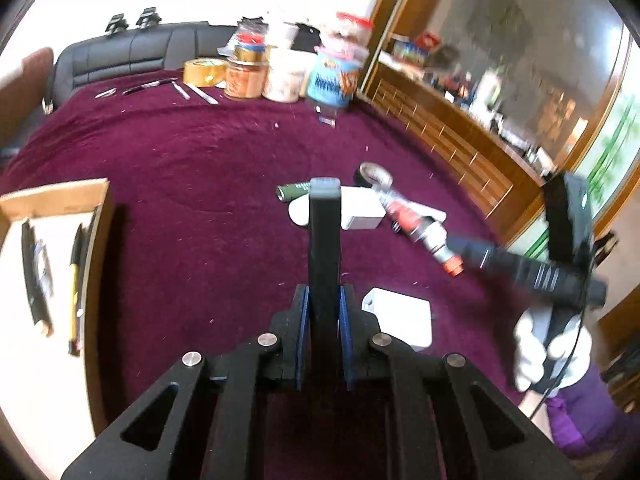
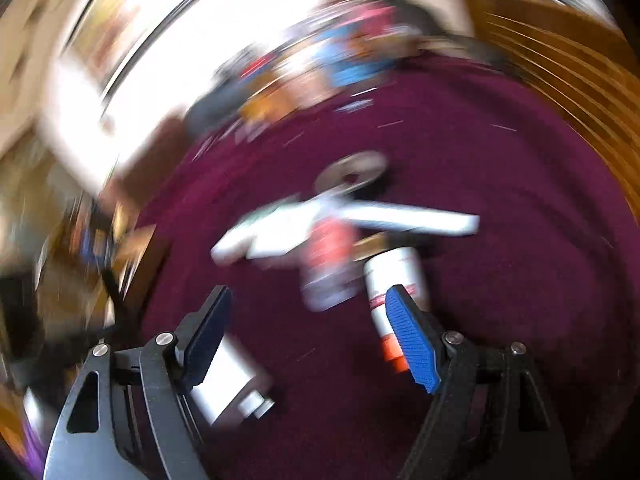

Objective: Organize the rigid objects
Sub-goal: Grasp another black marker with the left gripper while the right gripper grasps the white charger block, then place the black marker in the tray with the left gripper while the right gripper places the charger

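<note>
Left gripper (image 1: 324, 312) pinches flat black bar (image 1: 324, 236); right gripper (image 2: 308, 336) spread, empty. Next, presumably: carry bar to open cardboard box (image 1: 60, 196).

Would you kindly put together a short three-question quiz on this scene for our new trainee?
1. True or false: the left gripper is shut on a dark flat bar.
2. Multiple choice: how do the jaws of the right gripper stand? A) wide apart with nothing between them B) clamped on a tape roll C) clamped on a pen
3. Short answer: where does the cardboard box with the pens lie in the left wrist view?

Key
1. True: the bar stands upright between the blue pads.
2. A: the white tube with the orange cap lies beyond them, ungripped.
3. At the left edge, on the maroon cloth.
</note>
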`<action>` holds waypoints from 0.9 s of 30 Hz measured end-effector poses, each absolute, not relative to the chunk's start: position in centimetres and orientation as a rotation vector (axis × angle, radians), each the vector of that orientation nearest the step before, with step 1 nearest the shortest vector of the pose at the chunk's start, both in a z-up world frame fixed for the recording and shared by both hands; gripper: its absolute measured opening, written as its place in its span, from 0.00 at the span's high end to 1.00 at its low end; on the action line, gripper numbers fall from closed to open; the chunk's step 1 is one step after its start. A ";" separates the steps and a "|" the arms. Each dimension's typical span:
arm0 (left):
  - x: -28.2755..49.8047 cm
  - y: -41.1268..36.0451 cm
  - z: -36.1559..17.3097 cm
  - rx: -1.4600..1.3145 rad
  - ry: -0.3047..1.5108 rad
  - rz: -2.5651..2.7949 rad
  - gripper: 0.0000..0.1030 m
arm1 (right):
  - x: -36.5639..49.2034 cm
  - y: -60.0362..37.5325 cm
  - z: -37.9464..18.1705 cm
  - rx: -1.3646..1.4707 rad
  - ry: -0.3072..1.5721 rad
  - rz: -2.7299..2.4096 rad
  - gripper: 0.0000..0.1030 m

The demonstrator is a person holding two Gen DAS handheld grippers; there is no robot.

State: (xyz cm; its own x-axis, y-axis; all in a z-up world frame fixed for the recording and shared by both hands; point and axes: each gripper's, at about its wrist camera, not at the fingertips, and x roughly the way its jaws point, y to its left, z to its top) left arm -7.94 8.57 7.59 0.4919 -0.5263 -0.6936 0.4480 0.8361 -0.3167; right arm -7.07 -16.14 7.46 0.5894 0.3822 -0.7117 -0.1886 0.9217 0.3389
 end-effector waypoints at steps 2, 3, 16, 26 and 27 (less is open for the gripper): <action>-8.1 9.6 7.9 -0.145 0.859 -0.594 0.89 | -7.3 -12.5 7.4 0.109 0.923 0.423 0.23; -8.3 10.3 8.1 -0.172 0.850 -0.596 0.89 | -7.5 -11.2 7.2 0.062 0.939 0.446 0.23; -10.9 21.2 11.0 -0.313 0.722 -0.467 0.89 | -7.7 -6.3 4.6 -0.140 1.032 0.392 0.51; -10.5 29.9 10.4 -0.293 0.740 -0.264 0.89 | -5.8 -5.1 8.3 0.229 0.999 0.546 0.55; -10.2 30.2 10.2 -0.279 0.751 -0.250 0.89 | -5.6 -4.3 8.7 0.254 0.993 0.577 0.55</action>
State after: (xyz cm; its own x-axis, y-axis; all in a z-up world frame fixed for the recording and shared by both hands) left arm -10.22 30.15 10.20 0.7049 -0.3205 -0.6328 0.1234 0.9339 -0.3356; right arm -5.57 -4.27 8.73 0.4129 0.5650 -0.7143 -0.3405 0.8232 0.4543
